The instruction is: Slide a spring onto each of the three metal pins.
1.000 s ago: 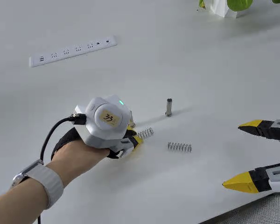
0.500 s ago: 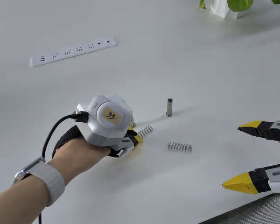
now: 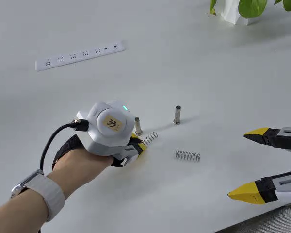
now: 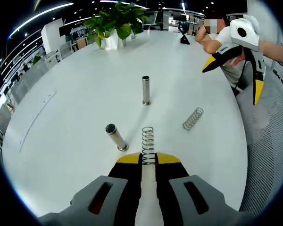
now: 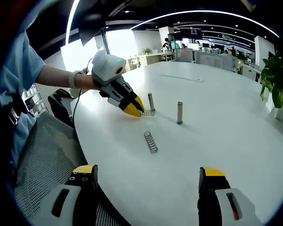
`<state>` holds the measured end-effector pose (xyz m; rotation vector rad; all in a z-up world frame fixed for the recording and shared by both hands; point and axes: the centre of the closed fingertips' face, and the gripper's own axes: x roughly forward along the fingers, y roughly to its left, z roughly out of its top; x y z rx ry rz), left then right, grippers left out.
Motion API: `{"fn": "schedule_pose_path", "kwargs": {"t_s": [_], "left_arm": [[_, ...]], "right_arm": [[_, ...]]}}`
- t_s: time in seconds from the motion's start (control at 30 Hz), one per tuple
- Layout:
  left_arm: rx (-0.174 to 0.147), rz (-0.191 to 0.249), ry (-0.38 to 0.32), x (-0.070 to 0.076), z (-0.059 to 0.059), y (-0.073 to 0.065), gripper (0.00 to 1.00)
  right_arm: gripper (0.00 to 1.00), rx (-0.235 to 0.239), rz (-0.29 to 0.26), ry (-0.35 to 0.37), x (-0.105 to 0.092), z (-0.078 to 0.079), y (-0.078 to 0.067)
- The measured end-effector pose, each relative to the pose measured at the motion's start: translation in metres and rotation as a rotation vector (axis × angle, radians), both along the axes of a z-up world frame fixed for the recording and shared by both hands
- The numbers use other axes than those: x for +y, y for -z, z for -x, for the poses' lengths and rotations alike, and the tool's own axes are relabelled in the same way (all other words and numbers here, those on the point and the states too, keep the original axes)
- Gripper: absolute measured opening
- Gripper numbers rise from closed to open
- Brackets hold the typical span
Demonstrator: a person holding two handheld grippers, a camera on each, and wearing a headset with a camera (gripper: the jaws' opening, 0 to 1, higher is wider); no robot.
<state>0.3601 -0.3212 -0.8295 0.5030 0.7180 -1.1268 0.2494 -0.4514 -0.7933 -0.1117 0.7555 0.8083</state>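
Since I judged it light and bendy, an end grip suited the spring (image 4: pixel 147 139)

While my right gripper (image 3: pixel 237 166) hung spread and idle, my left gripper (image 4: pixel 148 159) pinched the spring's near end. A pin (image 4: pixel 116 137) stood just left of its tips, and a loose spring (image 4: pixel 193 118) lay ahead-right.

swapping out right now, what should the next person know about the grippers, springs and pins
Left gripper: shut on one end of a spring, which is beside the near pin, not on it.
Right gripper: open, holding nothing.
Far pin: bare. A loose spring lies on the table.
Done: no pin carries a spring.
Left: every pin; I see two.
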Motion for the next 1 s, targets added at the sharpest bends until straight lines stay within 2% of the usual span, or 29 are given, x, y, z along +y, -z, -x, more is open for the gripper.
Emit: {"fn": "schedule_pose_path", "kwargs": {"t_s": [0.13, 0.47, 0.53, 0.6, 1.0], "left_arm": [[-0.01, 0.028, -0.012, 0.006, 0.007, -0.009, 0.07], [-0.023, 0.075, -0.058, 0.028, 0.026, -0.02, 0.07], [-0.021, 0.108, -0.055, 0.029, 0.032, -0.025, 0.07], [-0.003, 0.135, -0.068, 0.03, 0.037, -0.028, 0.07], [-0.041, 0.201, -0.122, 0.039, 0.057, -0.044, 0.07]], "right_arm": [[0.88, -0.01, 0.004, -0.015, 0.004, -0.002, -0.004], [0.87, -0.017, 0.016, -0.073, 0.017, -0.005, -0.008], [0.87, -0.02, 0.016, -0.084, 0.021, -0.006, -0.01], [0.87, -0.023, 0.016, -0.096, 0.024, -0.007, -0.011], [0.87, -0.031, 0.02, -0.202, 0.053, -0.009, -0.015]]}}
